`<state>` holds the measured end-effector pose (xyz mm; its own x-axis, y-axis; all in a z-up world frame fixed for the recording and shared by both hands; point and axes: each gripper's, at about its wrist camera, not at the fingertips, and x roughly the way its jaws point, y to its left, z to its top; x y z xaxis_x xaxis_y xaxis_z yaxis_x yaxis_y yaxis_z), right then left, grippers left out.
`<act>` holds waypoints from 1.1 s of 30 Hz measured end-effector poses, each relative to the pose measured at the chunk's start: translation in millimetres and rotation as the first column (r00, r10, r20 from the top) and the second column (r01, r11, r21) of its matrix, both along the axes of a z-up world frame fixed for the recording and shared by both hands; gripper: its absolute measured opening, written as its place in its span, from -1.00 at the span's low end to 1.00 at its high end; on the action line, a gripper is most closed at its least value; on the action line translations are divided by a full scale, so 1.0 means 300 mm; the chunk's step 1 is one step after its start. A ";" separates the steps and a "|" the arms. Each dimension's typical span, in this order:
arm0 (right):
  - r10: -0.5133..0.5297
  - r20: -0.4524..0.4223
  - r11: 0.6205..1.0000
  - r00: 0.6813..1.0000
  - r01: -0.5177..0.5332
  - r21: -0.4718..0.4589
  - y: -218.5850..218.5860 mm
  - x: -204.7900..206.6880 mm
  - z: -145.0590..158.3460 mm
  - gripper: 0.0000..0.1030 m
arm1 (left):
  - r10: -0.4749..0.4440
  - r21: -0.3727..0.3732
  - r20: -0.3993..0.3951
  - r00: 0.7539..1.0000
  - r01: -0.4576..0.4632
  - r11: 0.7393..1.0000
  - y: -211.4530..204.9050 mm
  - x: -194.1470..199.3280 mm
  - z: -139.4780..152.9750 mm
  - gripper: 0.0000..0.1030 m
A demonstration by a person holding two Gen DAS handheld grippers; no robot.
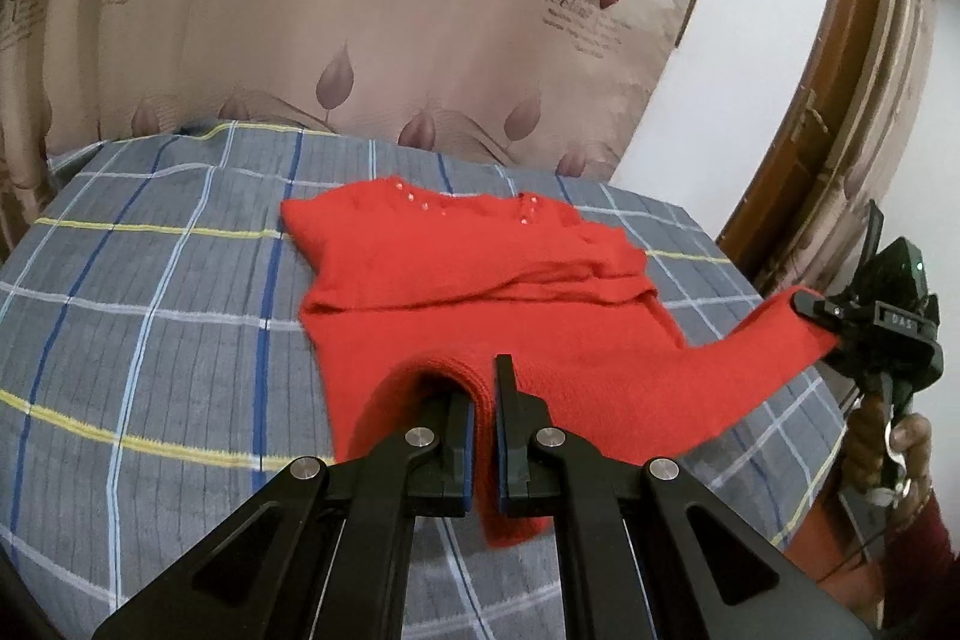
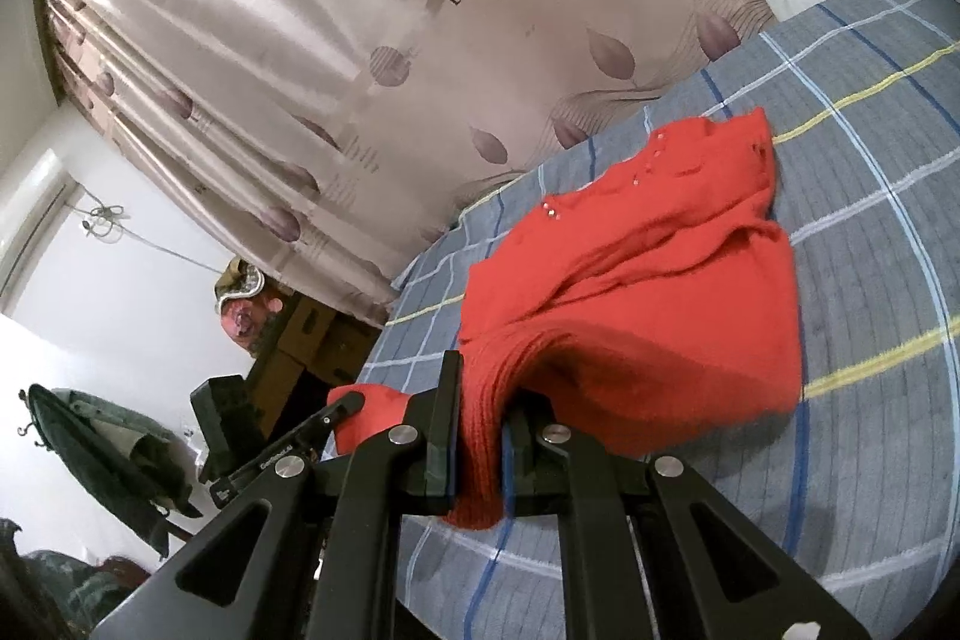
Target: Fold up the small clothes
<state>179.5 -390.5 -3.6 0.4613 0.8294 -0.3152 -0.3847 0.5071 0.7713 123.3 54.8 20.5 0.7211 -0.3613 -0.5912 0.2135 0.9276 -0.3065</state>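
Observation:
A red knit sweater (image 1: 456, 256) with small beads at the neckline lies on a grey plaid bedspread (image 1: 150, 292), sleeves folded across its body. My left gripper (image 1: 485, 388) is shut on the near hem of the sweater, lifting a ridge of fabric. My right gripper (image 1: 822, 316) shows at the right edge of the left wrist view, shut on the other hem corner and holding it above the bed edge. In the right wrist view my right gripper (image 2: 486, 400) pinches the ribbed hem of the sweater (image 2: 648, 280). The left gripper (image 2: 342, 409) shows there at the left, holding red fabric.
A beige curtain (image 1: 420, 10) with leaf prints hangs behind the bed. A wooden door frame (image 1: 840, 70) stands at the right. Cardboard boxes (image 2: 318, 340) and a dark garment (image 2: 114, 436) sit beyond the bed edge (image 2: 420, 280).

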 end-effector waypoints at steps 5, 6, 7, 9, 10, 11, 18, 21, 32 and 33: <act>-0.014 -0.004 1.000 1.000 0.014 -0.002 0.002 0.075 0.008 -0.82 | 0.013 0.003 0.019 1.000 -0.013 1.000 0.001 0.065 0.017 -0.91; -0.017 -0.006 1.000 1.000 0.017 -0.001 0.001 0.087 0.009 -0.82 | 0.015 0.004 0.020 1.000 -0.015 1.000 0.002 0.074 0.020 -0.91; -0.020 -0.009 1.000 1.000 0.020 0.001 -0.001 0.104 0.009 -0.82 | 0.018 0.001 0.021 1.000 -0.018 1.000 0.004 0.088 0.023 -0.91; -0.024 -0.013 1.000 1.000 0.024 0.001 -0.004 0.133 0.011 -0.82 | 0.025 -0.006 0.021 0.999 -0.024 1.000 0.010 0.116 0.028 -0.91; -0.026 -0.013 1.000 1.000 0.026 0.001 -0.004 0.151 0.014 -0.82 | 0.028 -0.008 0.022 0.999 -0.028 1.000 0.013 0.132 0.031 -0.91; -0.026 -0.014 1.000 1.000 0.026 0.000 -0.004 0.162 0.016 -0.82 | 0.032 -0.008 0.024 0.999 -0.032 0.999 0.016 0.146 0.034 -0.91; -0.032 -0.015 0.999 0.999 0.032 -0.016 0.011 0.253 0.024 -0.82 | 0.061 -0.015 0.035 0.997 -0.061 0.998 0.024 0.217 0.041 -0.91; -0.040 -0.025 0.999 0.999 0.040 -0.014 0.013 0.295 0.011 -0.82 | 0.070 -0.009 0.034 0.997 -0.070 0.997 0.020 0.248 0.031 -0.91; -0.061 -0.085 0.998 0.995 0.061 -0.006 0.039 0.469 -0.075 -0.82 | 0.104 0.039 0.016 0.994 -0.105 0.994 0.006 0.396 -0.015 -0.91; -0.062 -0.088 0.998 0.994 0.062 -0.007 0.040 0.479 -0.080 -0.82 | 0.109 0.048 0.016 0.994 -0.109 0.993 0.004 0.414 -0.019 -0.91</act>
<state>323.1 -378.5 -27.7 0.4819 0.7988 -0.3601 -0.2834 0.5310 0.7986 247.6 56.0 14.7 0.7625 -0.2512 -0.5962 0.1142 0.9593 -0.2582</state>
